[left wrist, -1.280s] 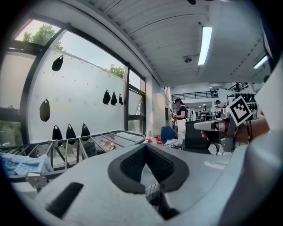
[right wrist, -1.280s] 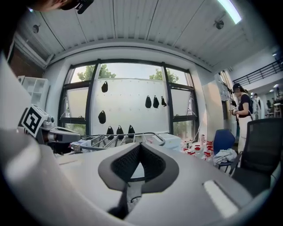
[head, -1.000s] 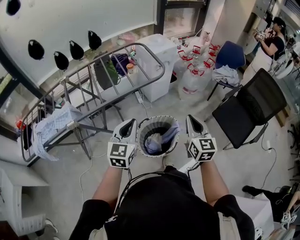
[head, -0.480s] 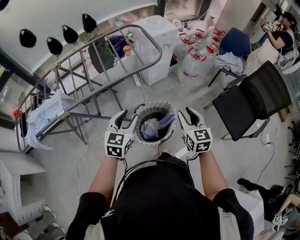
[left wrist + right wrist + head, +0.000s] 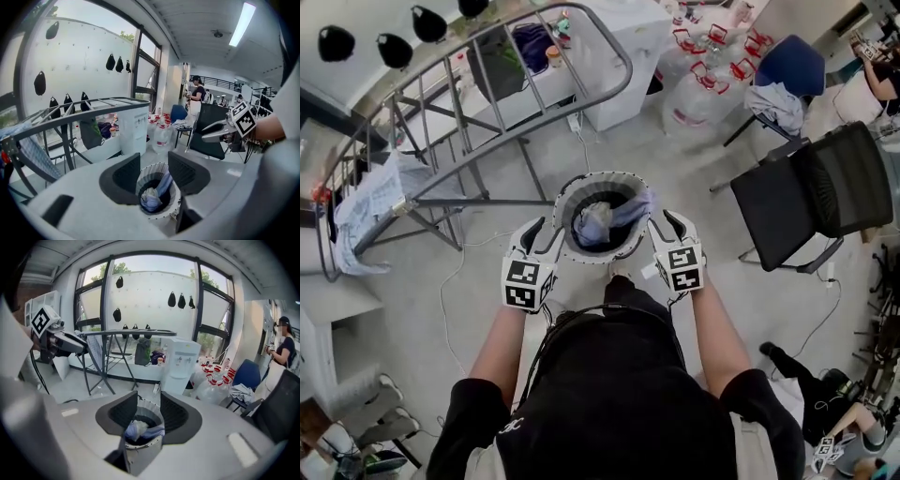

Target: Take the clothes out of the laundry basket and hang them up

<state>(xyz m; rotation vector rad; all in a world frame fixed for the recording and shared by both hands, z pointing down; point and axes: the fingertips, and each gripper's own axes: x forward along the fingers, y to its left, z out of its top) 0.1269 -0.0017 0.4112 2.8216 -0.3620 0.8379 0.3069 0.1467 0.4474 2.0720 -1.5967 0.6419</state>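
The laundry basket [image 5: 602,176] stands on the floor just ahead of the person, pale clothes [image 5: 598,221] bunched inside. The left gripper [image 5: 544,234] and right gripper [image 5: 662,225] flank its rim. Their jaws have just been opening, empty and angled down, probably to seize a garment for the drying rack [image 5: 473,202] beyond the basket.

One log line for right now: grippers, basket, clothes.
left gripper: jaws just opening, empty | right gripper: jaws just opening, empty | laundry basket: between grippers | clothes: in basket
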